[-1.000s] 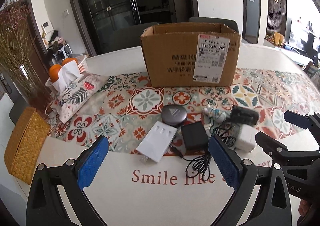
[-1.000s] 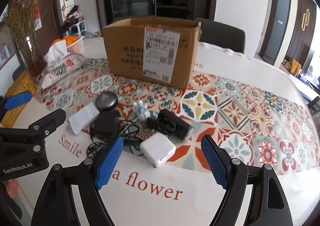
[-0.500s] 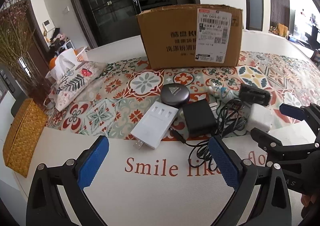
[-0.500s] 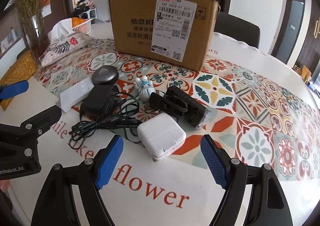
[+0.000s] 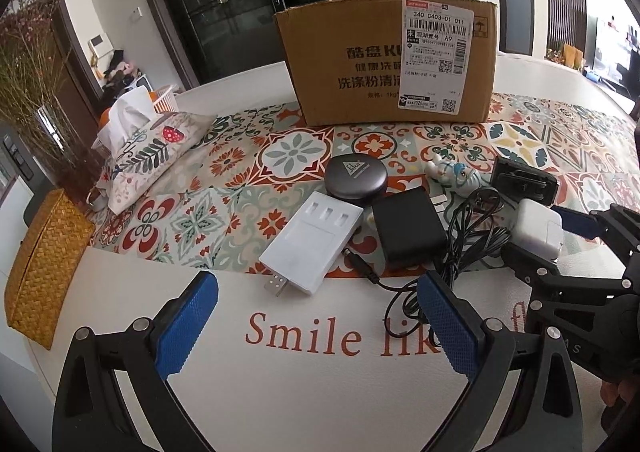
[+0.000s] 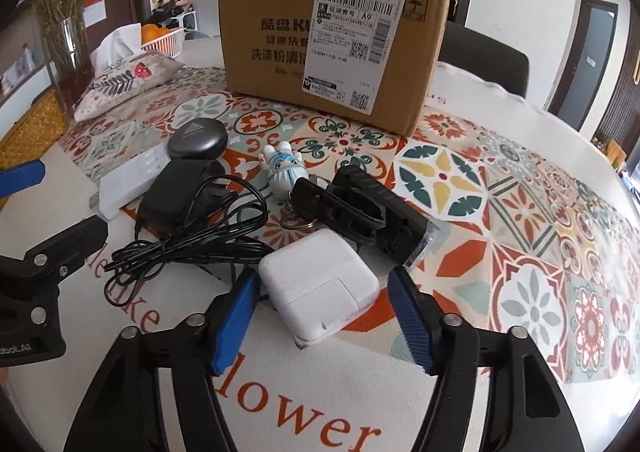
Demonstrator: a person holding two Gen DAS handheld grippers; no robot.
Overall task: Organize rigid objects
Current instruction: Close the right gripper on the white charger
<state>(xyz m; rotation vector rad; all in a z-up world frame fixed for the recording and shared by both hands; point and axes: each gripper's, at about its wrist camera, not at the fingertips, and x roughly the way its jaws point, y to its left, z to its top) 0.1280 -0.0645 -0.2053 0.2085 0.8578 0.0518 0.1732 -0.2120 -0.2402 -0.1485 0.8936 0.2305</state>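
the right gripper [image 6: 320, 302] is held spread around the white charger [image 6: 318, 286], not yet clenched, ready for lifting toward the far cardboard box [image 6: 328, 48]; the left gripper [image 5: 316, 318] is kept released near the white strip [image 5: 314, 242].

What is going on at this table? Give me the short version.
A person with a handheld gripper in each hand is tidying small gadgets lying in front of a cardboard box. The right gripper is open, its blue fingers either side of the white power adapter, not yet closed on it. The left gripper is open over bare tablecloth, short of the white flat device. The black adapter and its cable, the round case and the figurine lie untouched.
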